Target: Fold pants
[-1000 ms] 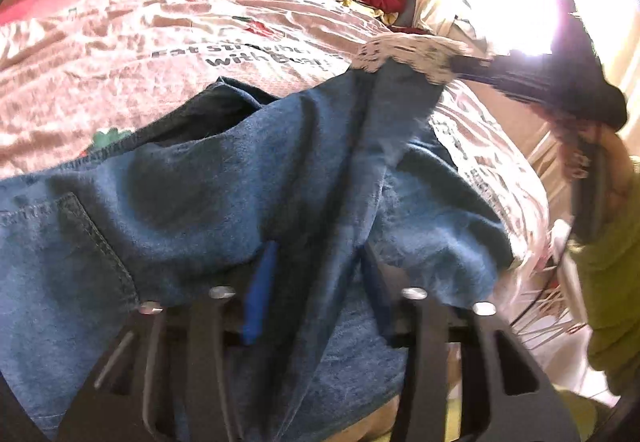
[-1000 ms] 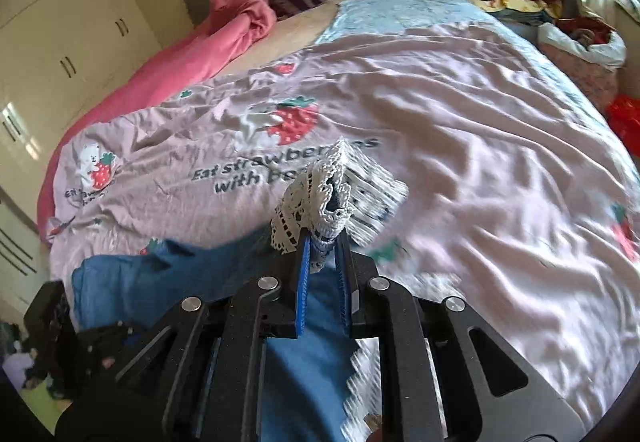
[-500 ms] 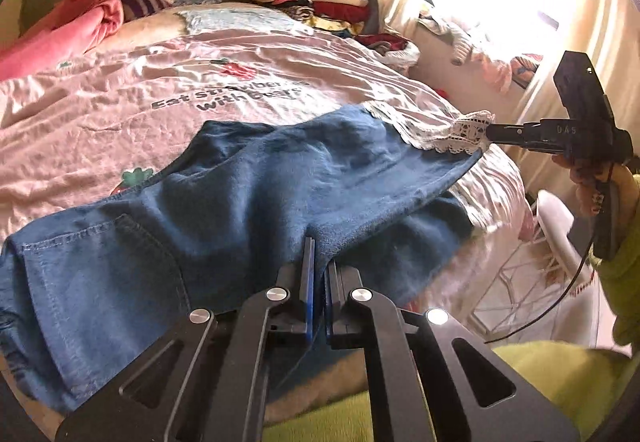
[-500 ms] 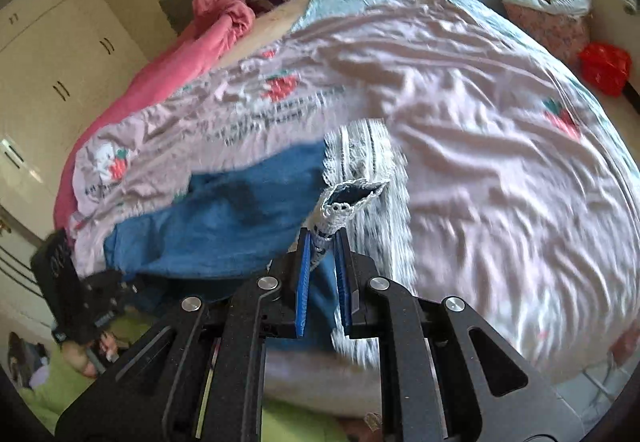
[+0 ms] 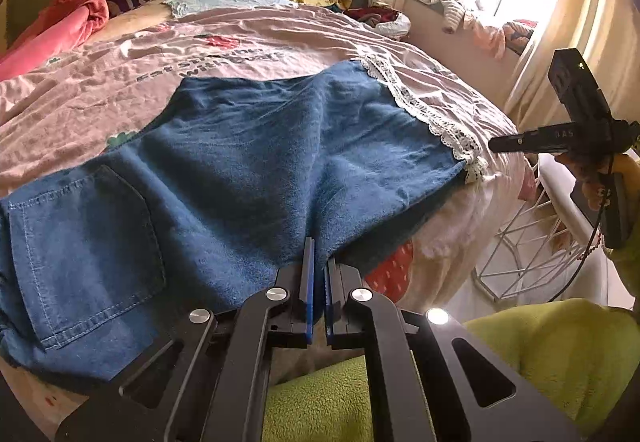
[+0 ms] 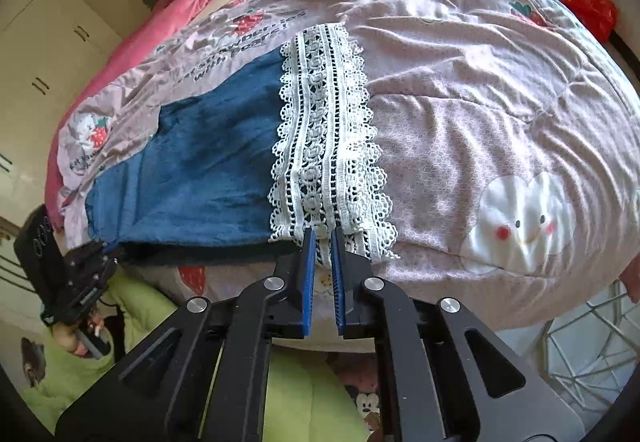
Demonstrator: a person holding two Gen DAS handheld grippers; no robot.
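Pants (image 5: 248,162) lie spread flat along the near edge of the bed (image 5: 248,30), one leg stacked on the other, lace hem (image 6: 324,130) toward the right corner. Left gripper (image 5: 316,254) pinches the denim edge; right gripper (image 6: 323,238) pinches the lace corner. To do this well, I'd keep both pulls even so the near edges line up before releasing. Both grippers slant downward from beyond the bed's edge.

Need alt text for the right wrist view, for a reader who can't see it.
The right claw, shut, pinches the white lace hem of blue denim pants spread flat on a pink strawberry-print bedspread. At lower left, the left claw grips the pants' near edge, held by a person in a lime-green sleeve.
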